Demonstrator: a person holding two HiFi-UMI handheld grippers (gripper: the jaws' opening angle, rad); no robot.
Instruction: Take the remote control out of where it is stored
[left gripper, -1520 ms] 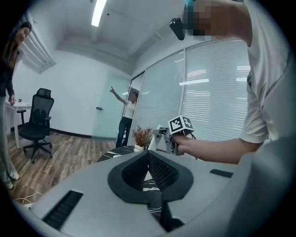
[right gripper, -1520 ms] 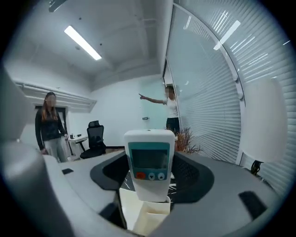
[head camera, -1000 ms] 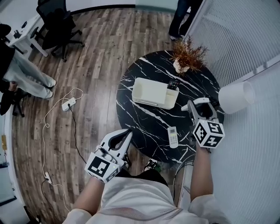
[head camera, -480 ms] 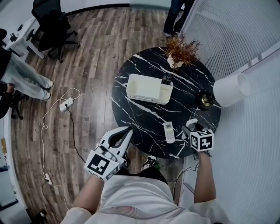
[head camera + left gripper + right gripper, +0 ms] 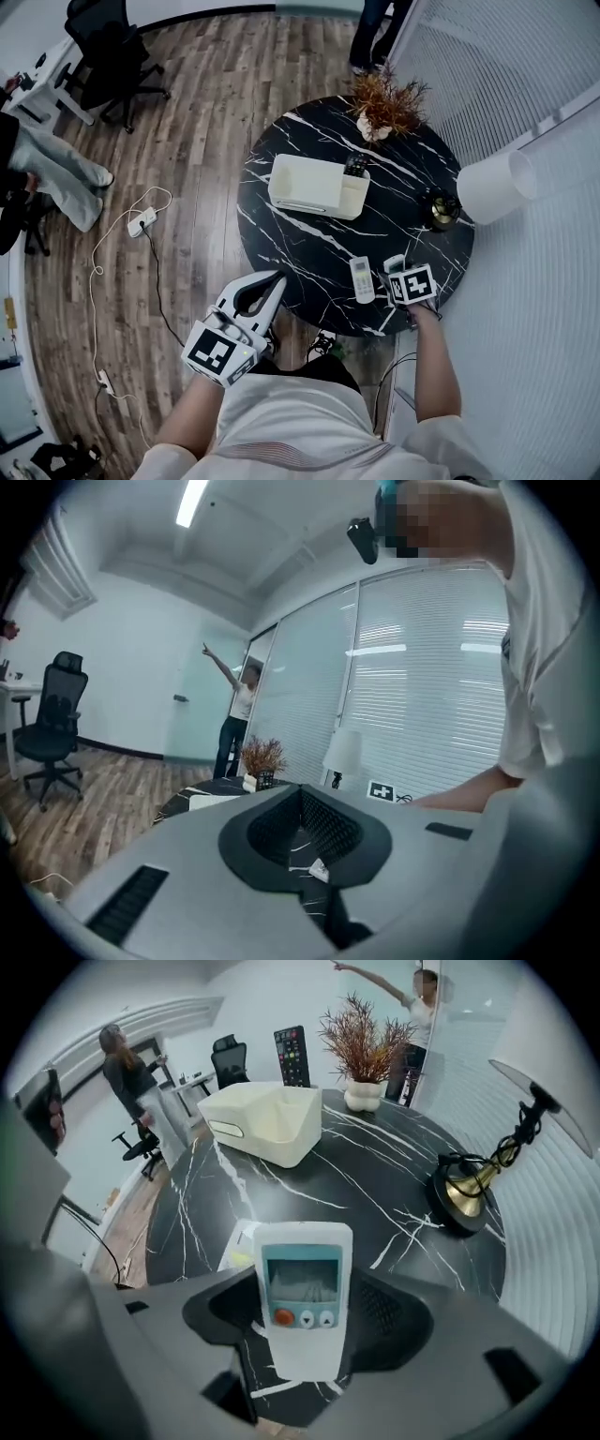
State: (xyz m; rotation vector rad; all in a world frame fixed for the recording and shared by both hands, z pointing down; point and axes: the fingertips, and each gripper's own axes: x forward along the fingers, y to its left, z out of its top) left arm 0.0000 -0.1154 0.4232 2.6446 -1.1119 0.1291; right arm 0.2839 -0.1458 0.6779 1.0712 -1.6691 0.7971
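Jaws of the right gripper [image 5: 394, 268] stand wide apart. The white remote [image 5: 362, 279] shows in the gap between them and is not pinched. It lies flat on the black table [image 5: 300, 234], close to the near edge and out of the white box [image 5: 314, 208]. The box sits around the middle of the table. A black remote [image 5: 355, 165] stands up in the small part at the box's right end. The left gripper [image 5: 269, 281] hangs just off the table's near left edge. Its tips are pressed together and hold nothing.
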